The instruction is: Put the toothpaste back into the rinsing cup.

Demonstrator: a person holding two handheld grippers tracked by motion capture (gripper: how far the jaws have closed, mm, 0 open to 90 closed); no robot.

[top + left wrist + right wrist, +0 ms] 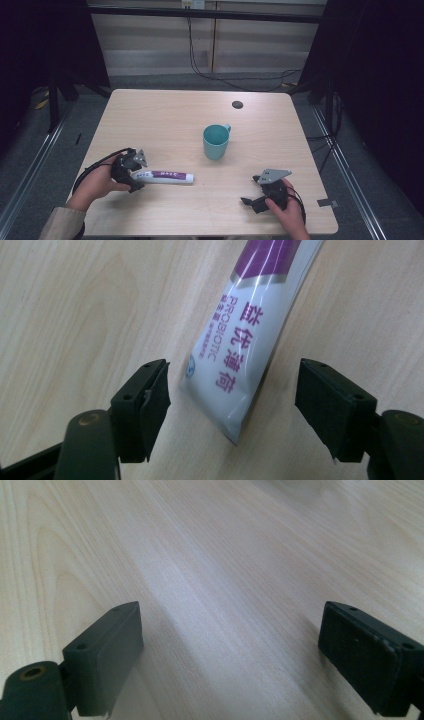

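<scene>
A white and purple toothpaste tube lies flat on the wooden table, near the front left. My left gripper is at the tube's left end. In the left gripper view the tube's crimped end lies between the jaws with a gap on each side, and the left gripper is open. My right gripper rests low at the front right, held by a hand. It is open over bare wood, with nothing between its jaws.
A teal mug stands upright in the middle of the table, handle toward the far right. A small dark round disc sits near the far edge. Cables trail on the floor behind the table.
</scene>
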